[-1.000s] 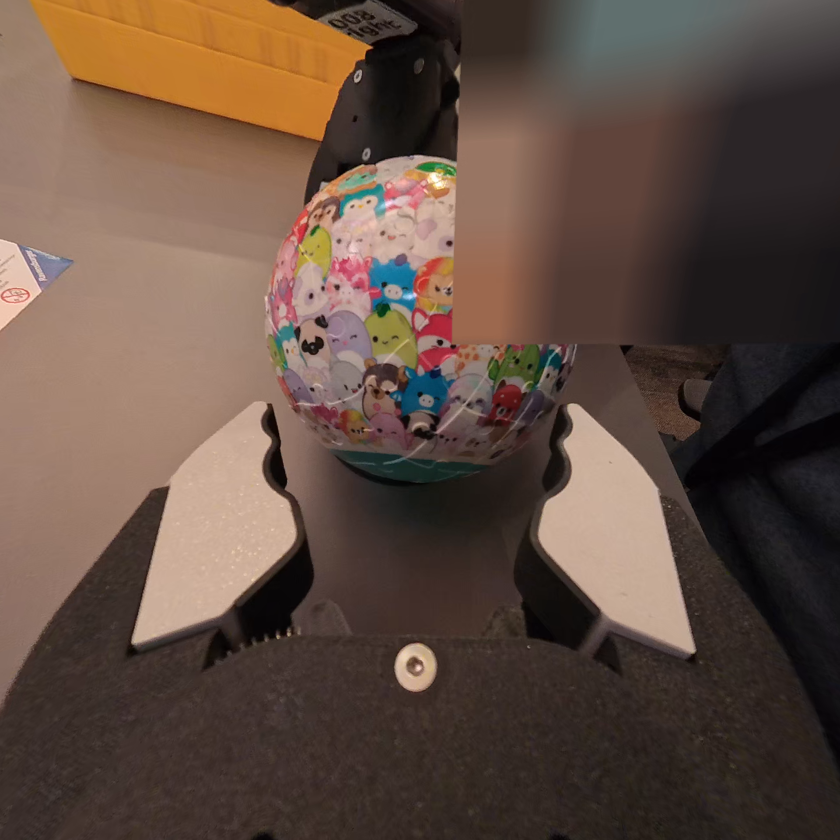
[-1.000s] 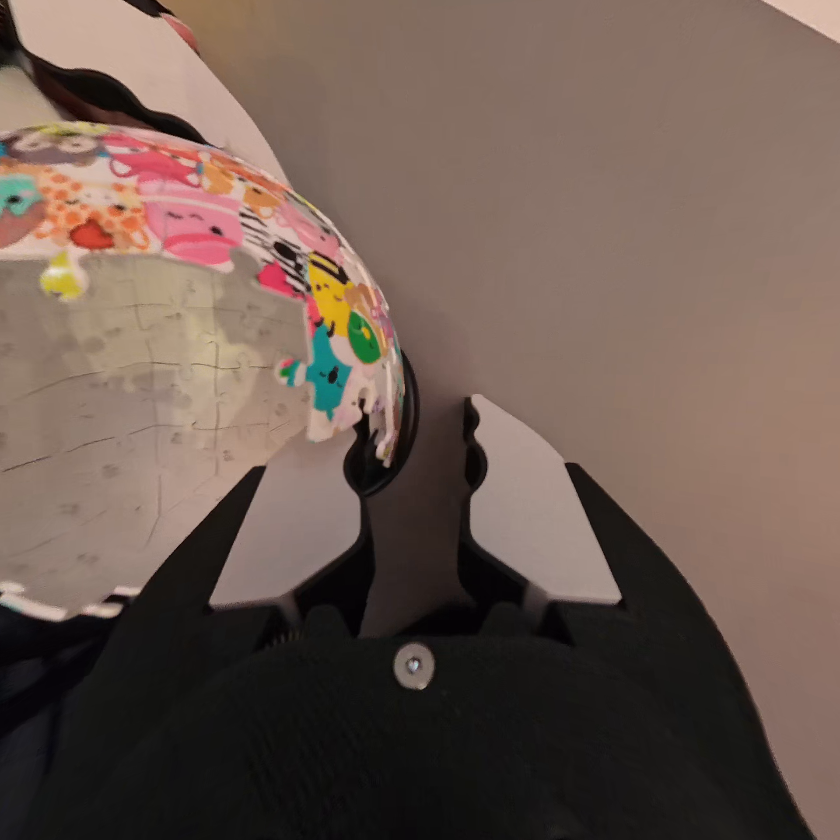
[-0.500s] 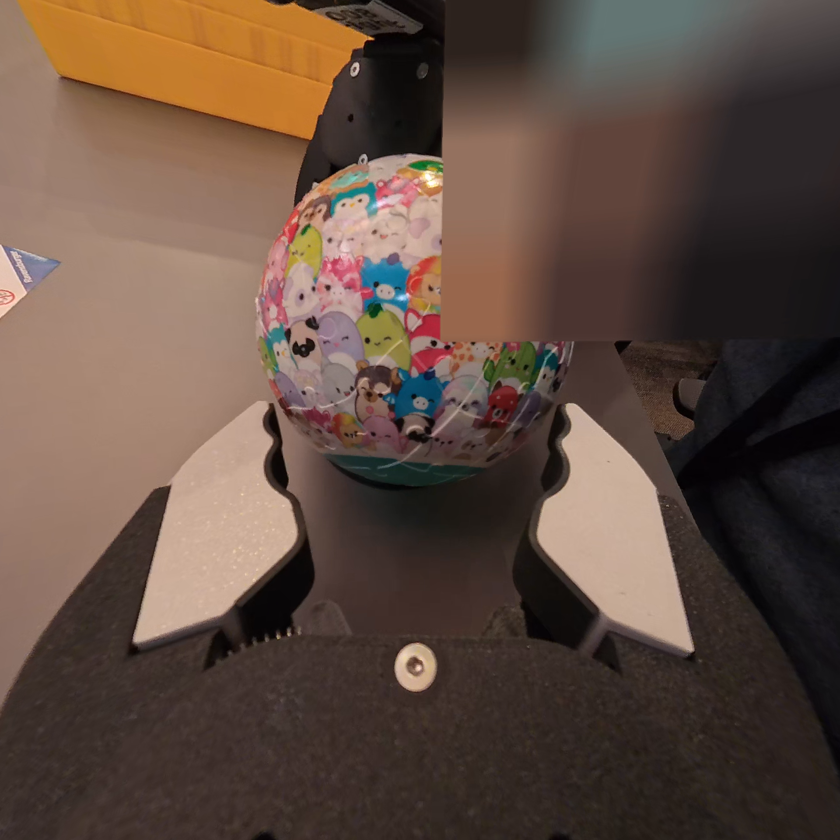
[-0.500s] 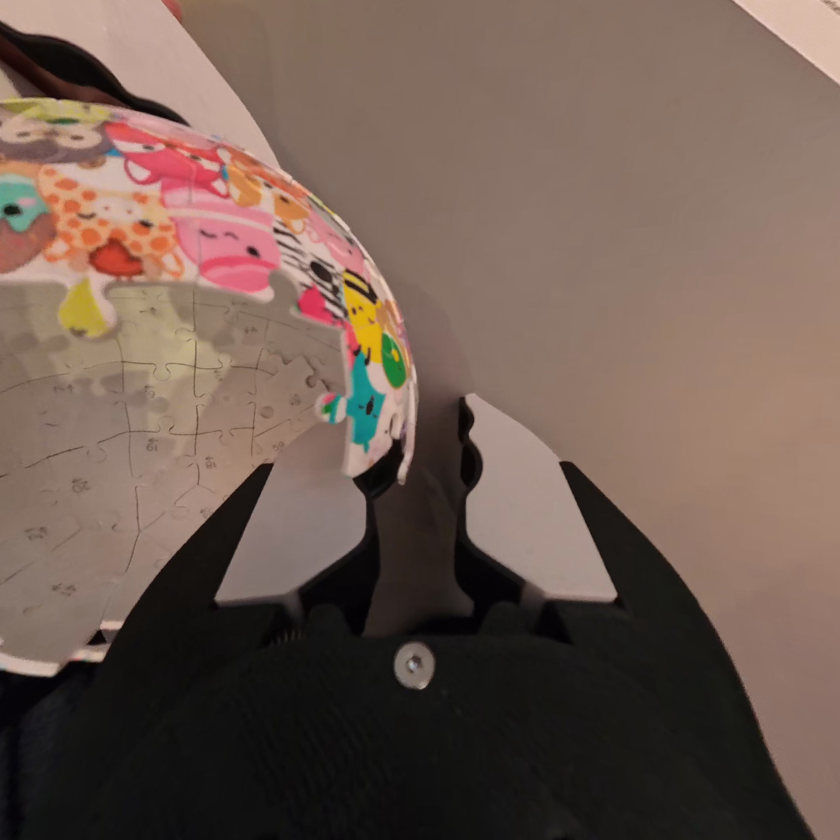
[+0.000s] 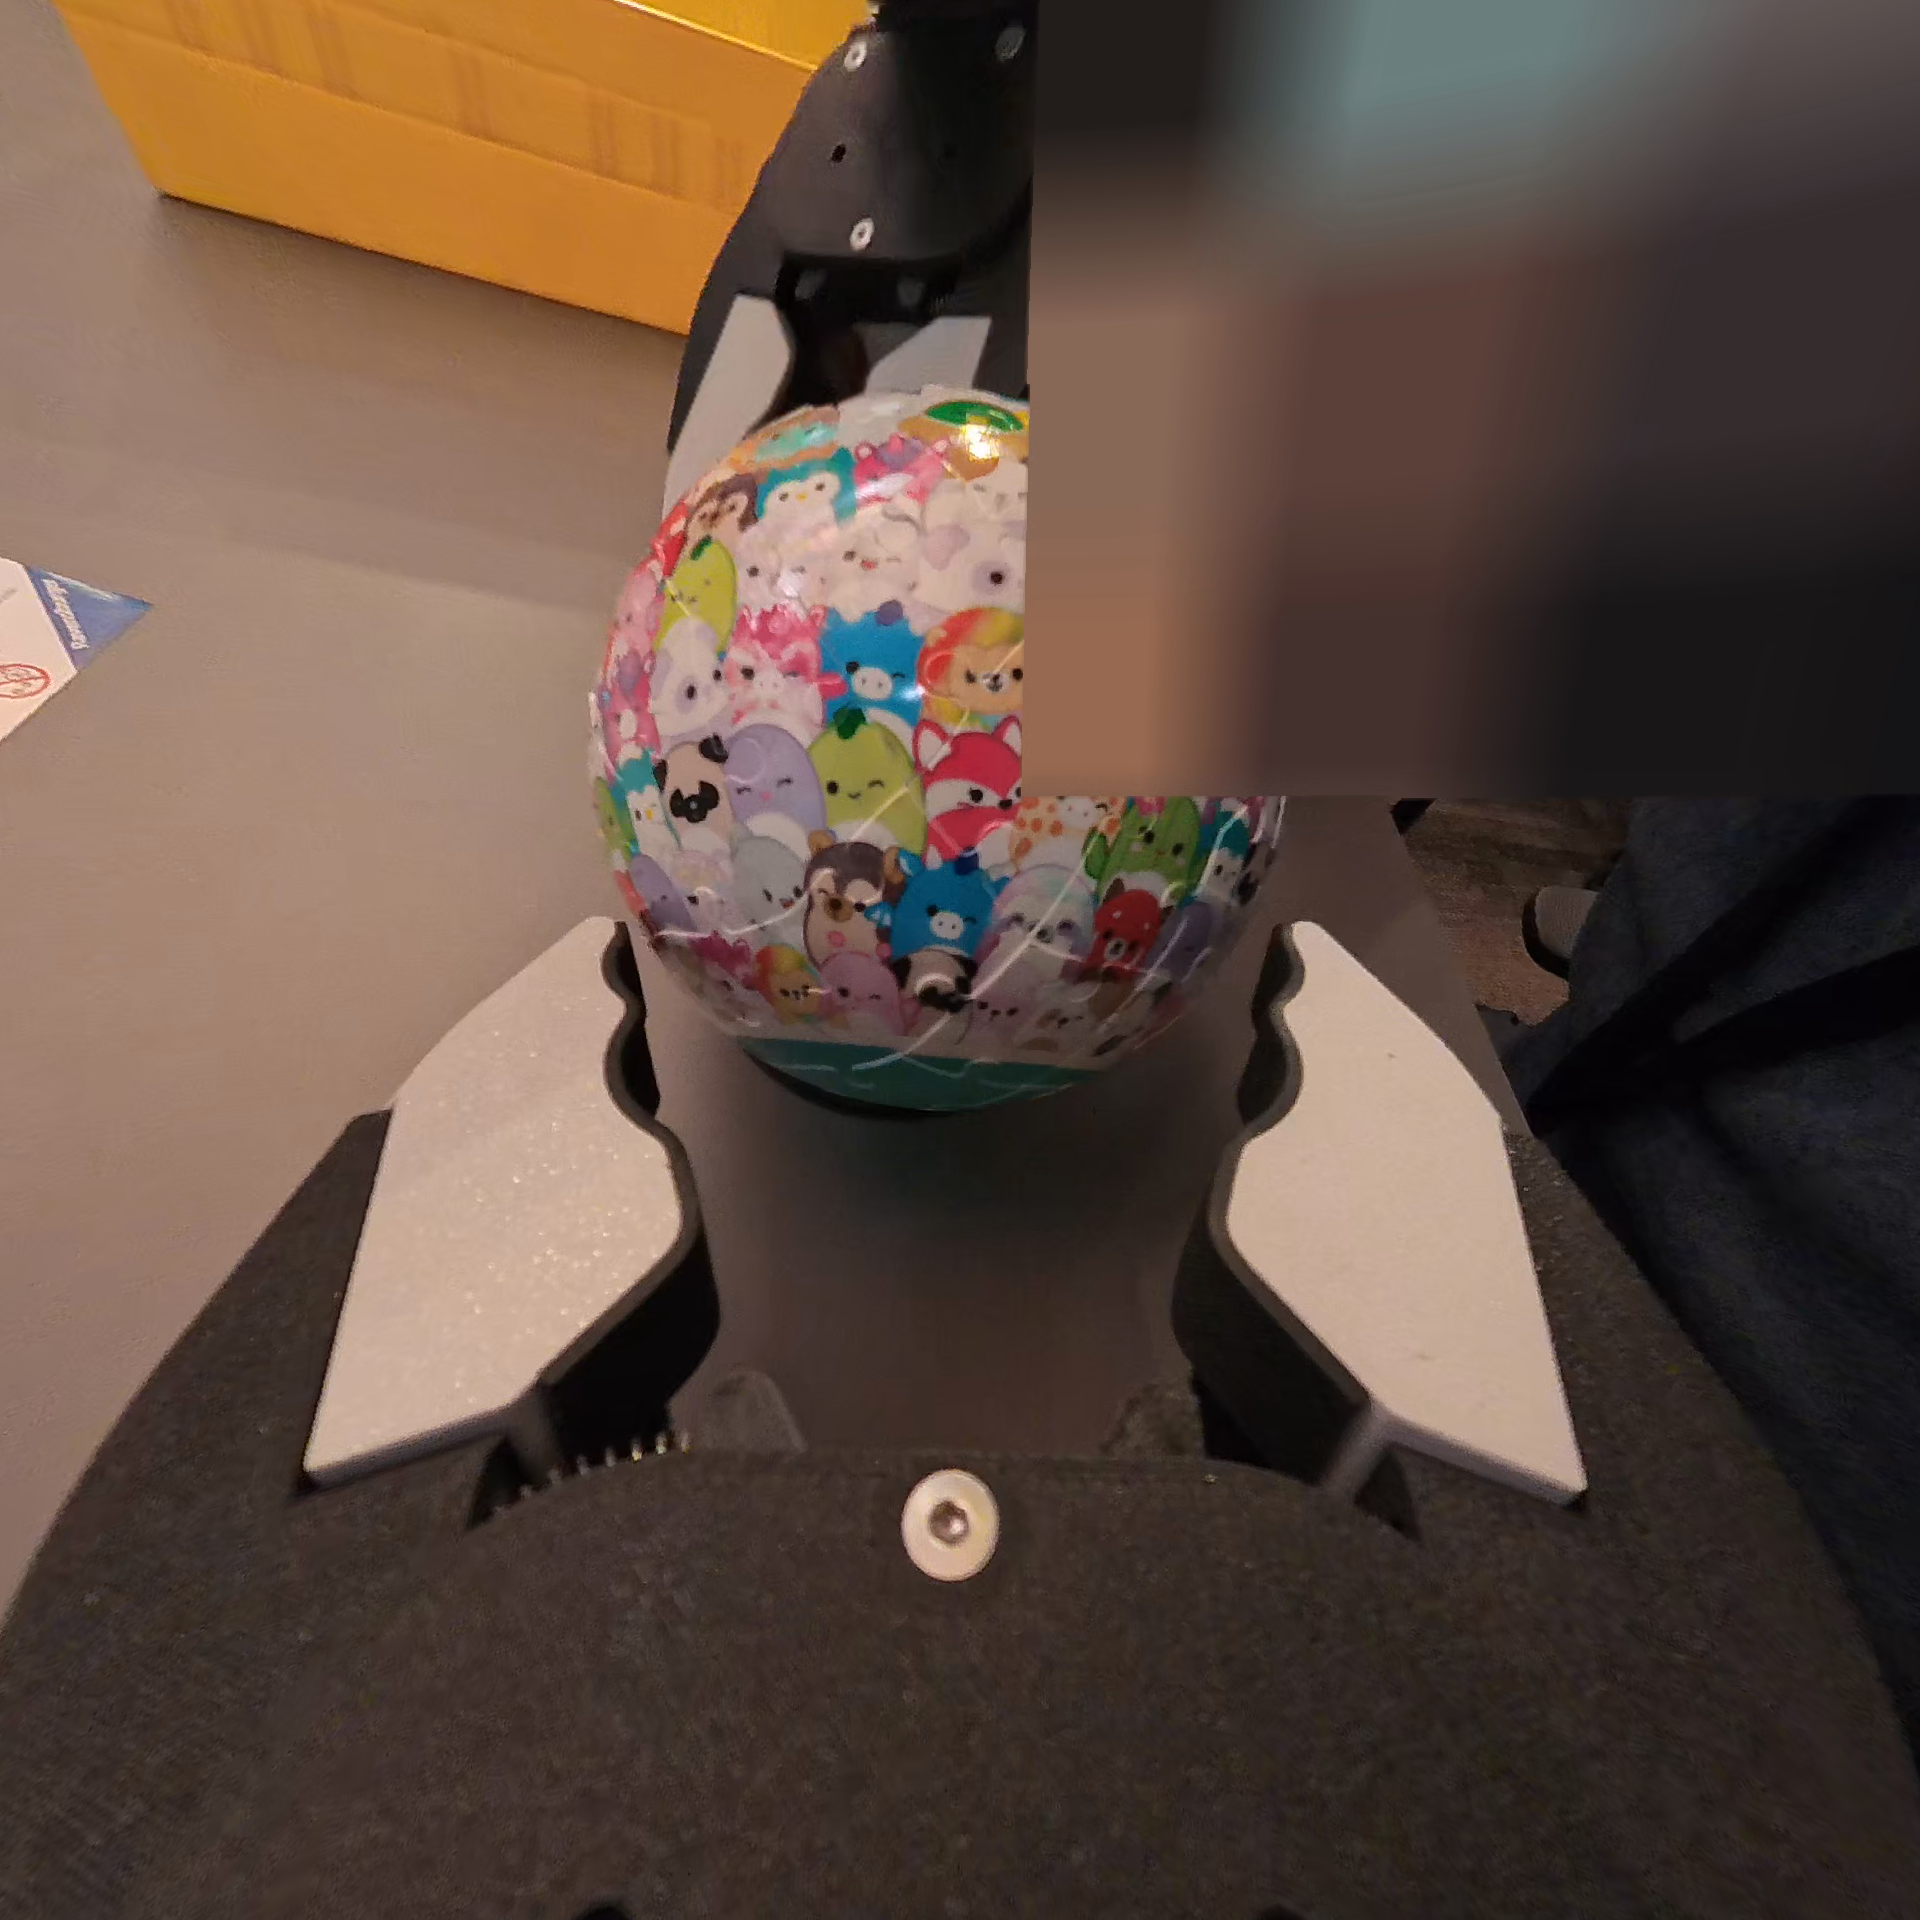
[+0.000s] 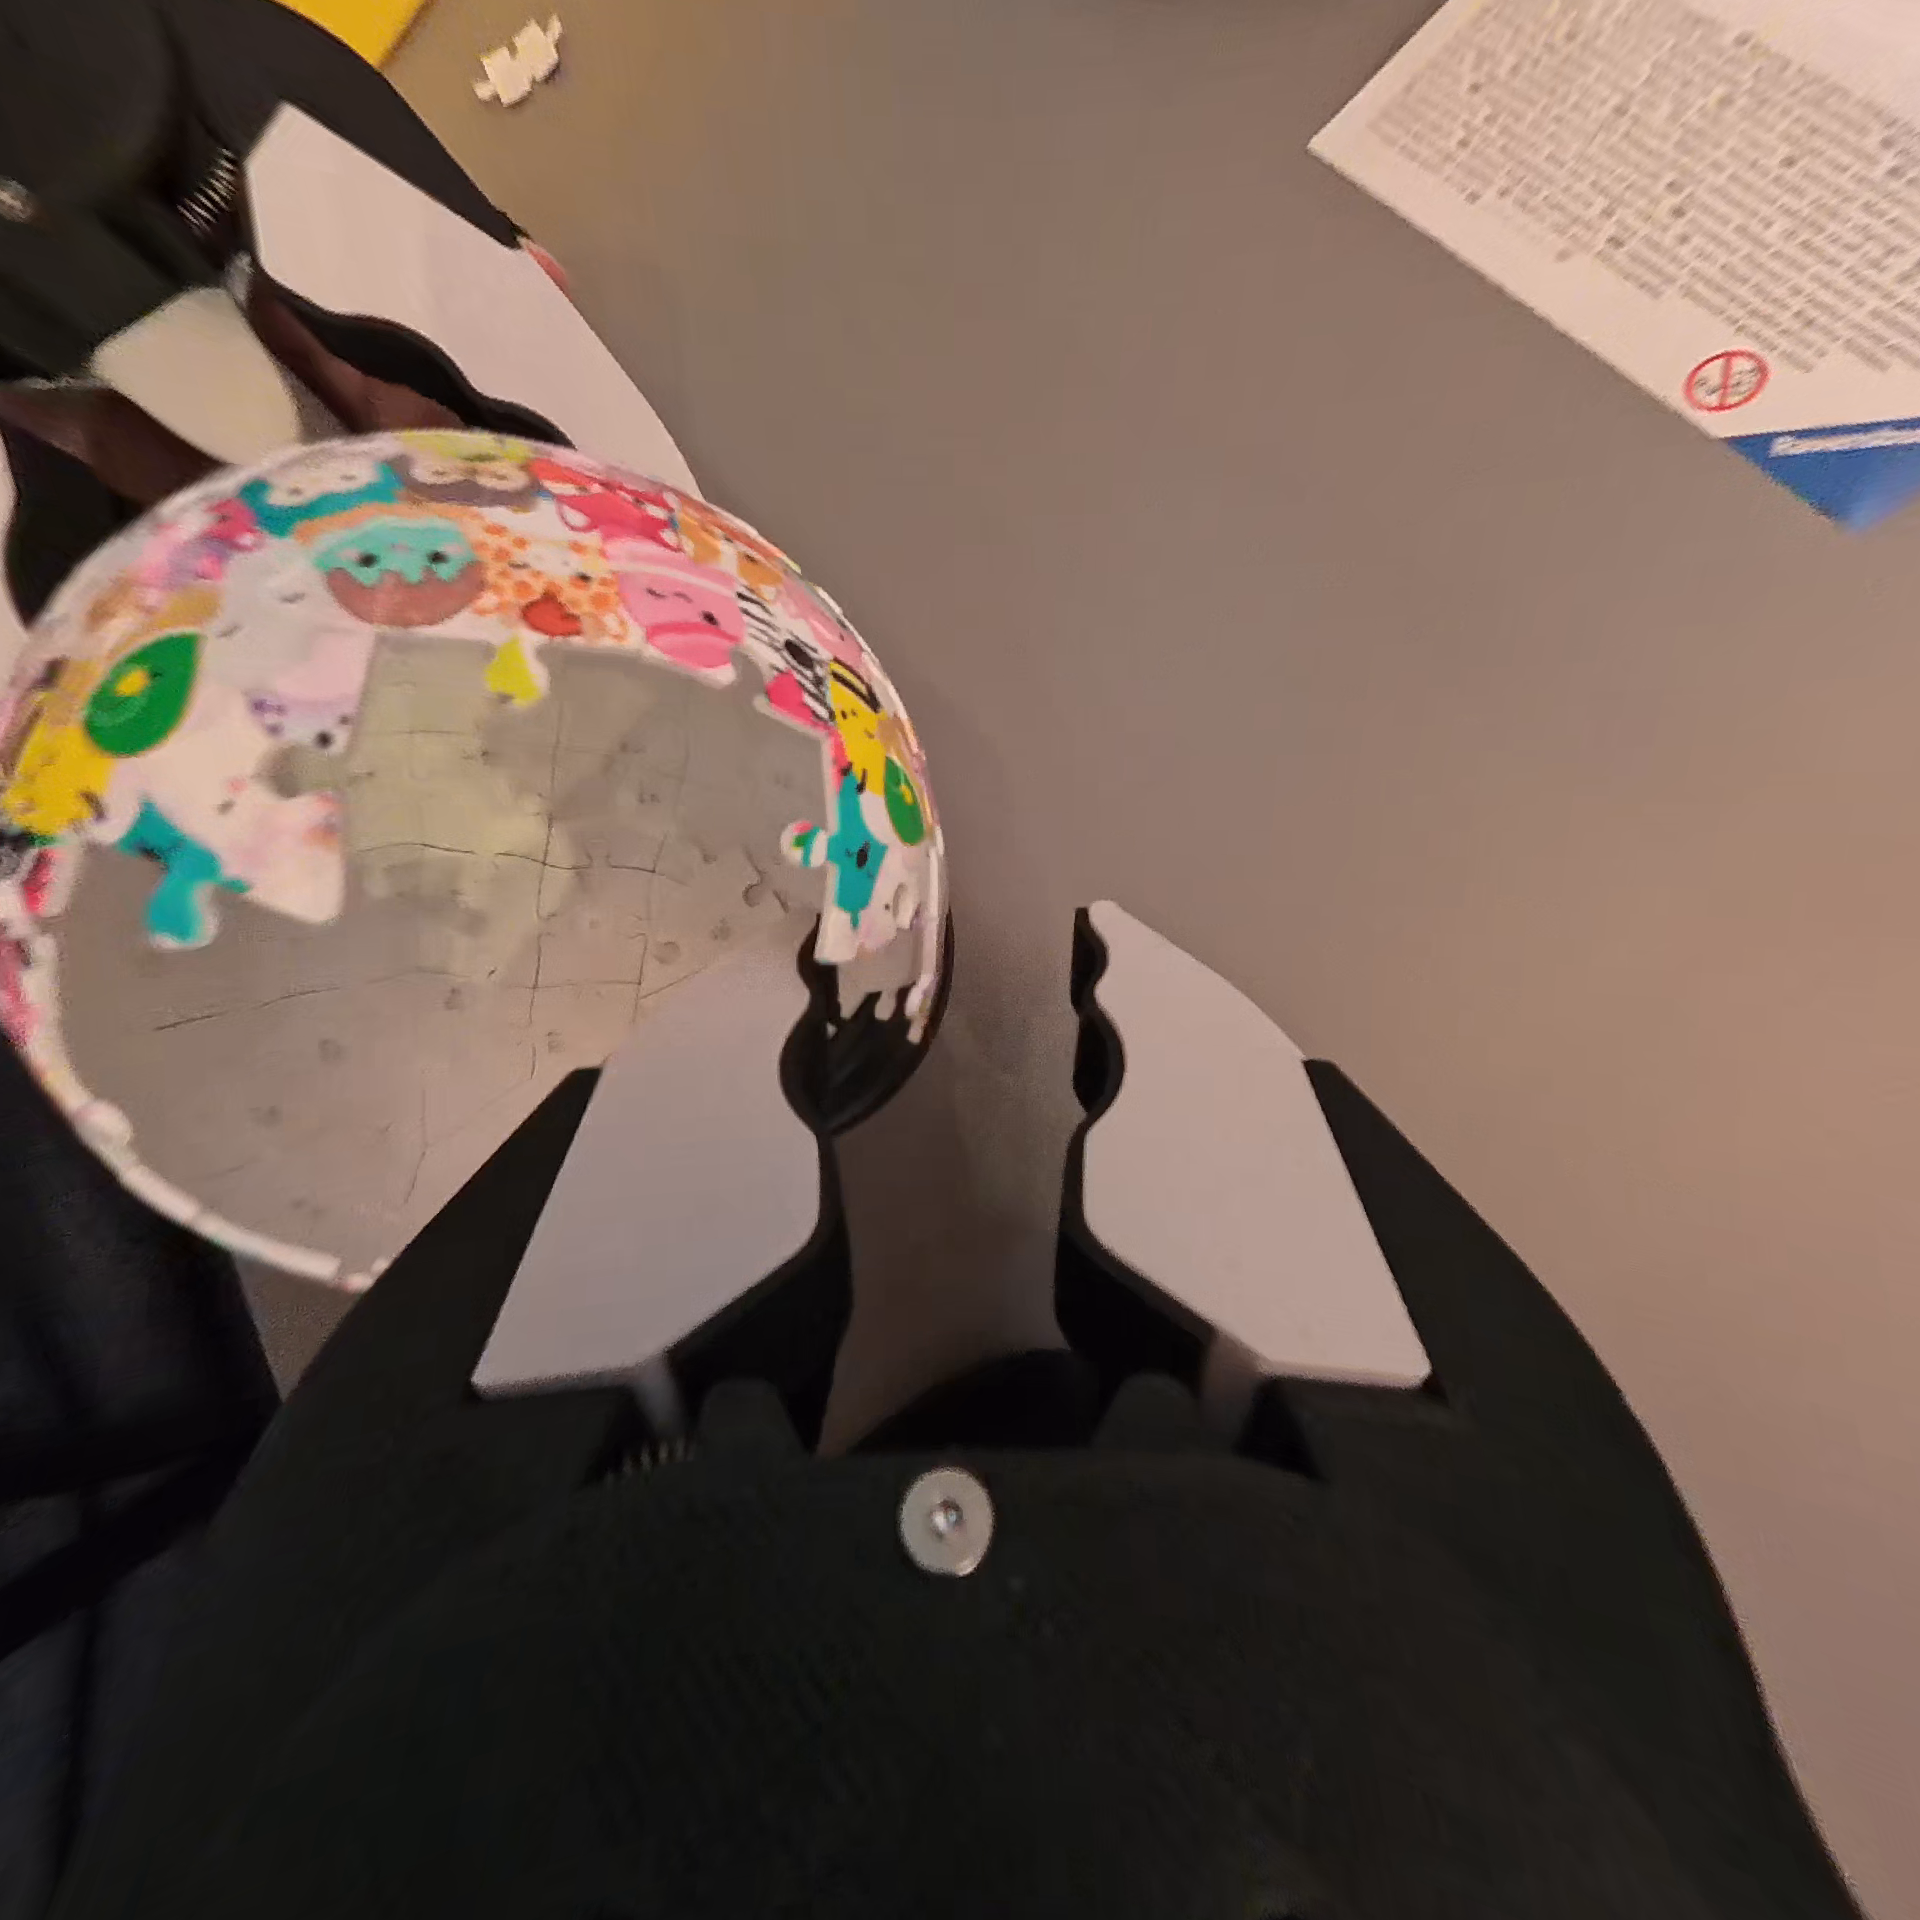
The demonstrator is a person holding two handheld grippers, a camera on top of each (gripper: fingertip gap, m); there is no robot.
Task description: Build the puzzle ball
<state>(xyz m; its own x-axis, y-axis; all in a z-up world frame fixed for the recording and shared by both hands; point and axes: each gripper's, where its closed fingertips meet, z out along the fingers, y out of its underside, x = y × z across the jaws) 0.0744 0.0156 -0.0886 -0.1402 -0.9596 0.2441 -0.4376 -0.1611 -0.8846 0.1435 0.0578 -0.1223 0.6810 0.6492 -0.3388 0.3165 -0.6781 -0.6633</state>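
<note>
The puzzle ball (image 5: 831, 779) is covered in colourful cartoon animals and stands on the dark grey table (image 5: 260, 883) on a small dark stand. My left gripper (image 5: 951, 935) is open, its fingertips on either side of the ball's lower half, apart from it. The right wrist view shows the ball (image 6: 623, 582) from above, with a large gap that bares its grey inside. My right gripper (image 6: 948, 925) is open and empty, its left fingertip close to the gap's edge and the stand (image 6: 868, 1081). It also shows behind the ball in the left wrist view (image 5: 831, 343).
A yellow cardboard box (image 5: 436, 135) stands at the far left. A printed leaflet (image 6: 1662, 208) lies on the table; its corner also shows in the left wrist view (image 5: 52, 644). Loose white puzzle pieces (image 6: 520, 62) lie far off. A person's dark clothing (image 5: 1714, 1143) is at the right.
My right gripper has drawn back and up from the ball, so more of the ball, the table and the leaflet show. My left gripper has hardly moved.
</note>
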